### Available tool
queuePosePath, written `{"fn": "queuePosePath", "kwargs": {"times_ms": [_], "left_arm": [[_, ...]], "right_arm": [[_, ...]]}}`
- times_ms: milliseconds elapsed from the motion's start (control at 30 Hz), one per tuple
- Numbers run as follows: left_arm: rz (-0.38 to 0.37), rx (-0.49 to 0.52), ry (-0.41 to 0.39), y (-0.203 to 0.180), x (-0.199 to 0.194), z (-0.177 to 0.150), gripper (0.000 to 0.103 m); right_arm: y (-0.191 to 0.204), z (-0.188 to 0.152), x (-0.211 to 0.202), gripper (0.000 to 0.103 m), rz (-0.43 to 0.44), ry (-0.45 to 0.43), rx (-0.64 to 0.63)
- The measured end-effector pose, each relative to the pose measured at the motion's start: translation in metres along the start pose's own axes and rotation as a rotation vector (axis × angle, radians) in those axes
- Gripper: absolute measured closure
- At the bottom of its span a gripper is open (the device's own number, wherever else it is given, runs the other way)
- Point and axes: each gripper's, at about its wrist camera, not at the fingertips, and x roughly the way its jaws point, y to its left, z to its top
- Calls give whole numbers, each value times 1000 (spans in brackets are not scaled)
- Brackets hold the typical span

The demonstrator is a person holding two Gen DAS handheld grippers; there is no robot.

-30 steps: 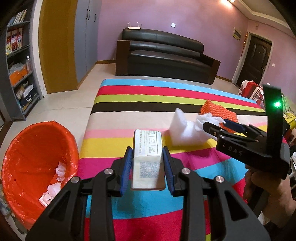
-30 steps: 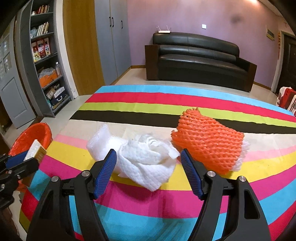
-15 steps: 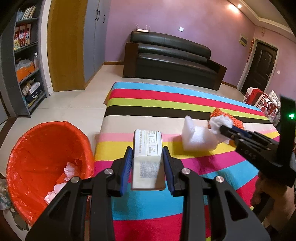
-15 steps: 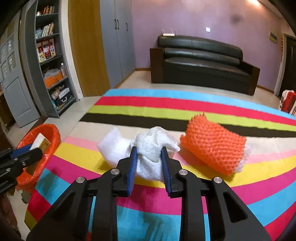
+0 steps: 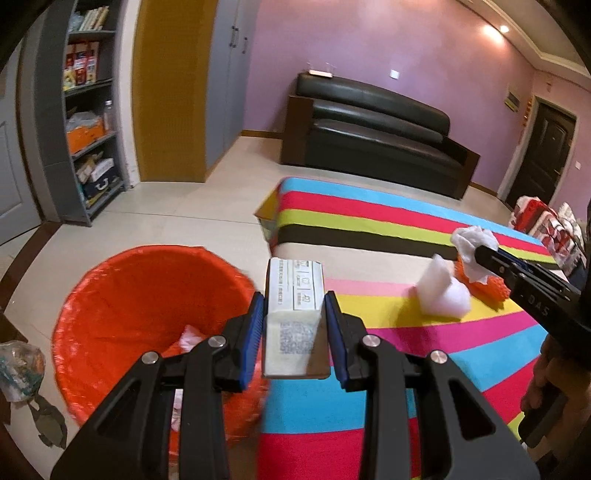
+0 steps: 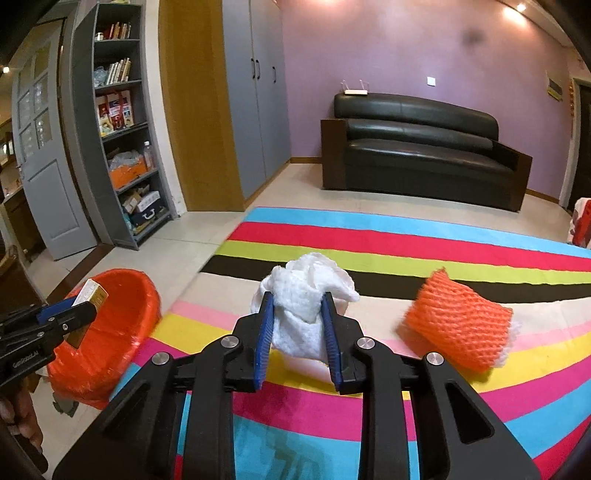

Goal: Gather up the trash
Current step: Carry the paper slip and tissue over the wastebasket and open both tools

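While the left gripper [image 5: 295,328] clamps a small box [image 5: 294,295] beside the bin rim [image 5: 207,254], the right gripper [image 6: 297,332] pinches crumpled tissue [image 6: 304,295].

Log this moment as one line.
left gripper: holds box by bin | right gripper: holds tissue | net on table

Warm indoor light from ceiling spotlights [image 5: 501,28], glowing patches on purple wall [image 6: 424,44]. Strong fisheye bending, dark vignette at corners. Motion blur on orange foam net [image 6: 458,328] and orange bin [image 5: 147,317] rim. Sheen on black sofa [image 6: 417,136].
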Motion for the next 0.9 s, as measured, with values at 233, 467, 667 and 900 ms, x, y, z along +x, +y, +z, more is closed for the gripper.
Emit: {"fn": "queuePosePath", "kwargs": {"times_ms": [233, 467, 667, 900], "left_arm": [[48, -40, -14, 30, -11, 3, 71], [91, -50, -30, 53, -20, 5, 71], [131, -66, -36, 74, -27, 3, 71], [154, -84, -41, 91, -36, 1, 71]], "right_arm": [[38, 12, -2, 77, 48, -33, -19], [67, 11, 1, 77, 85, -32, -39], [95, 5, 6, 77, 114, -14, -76], [134, 1, 13, 77, 167, 1, -108]]}}
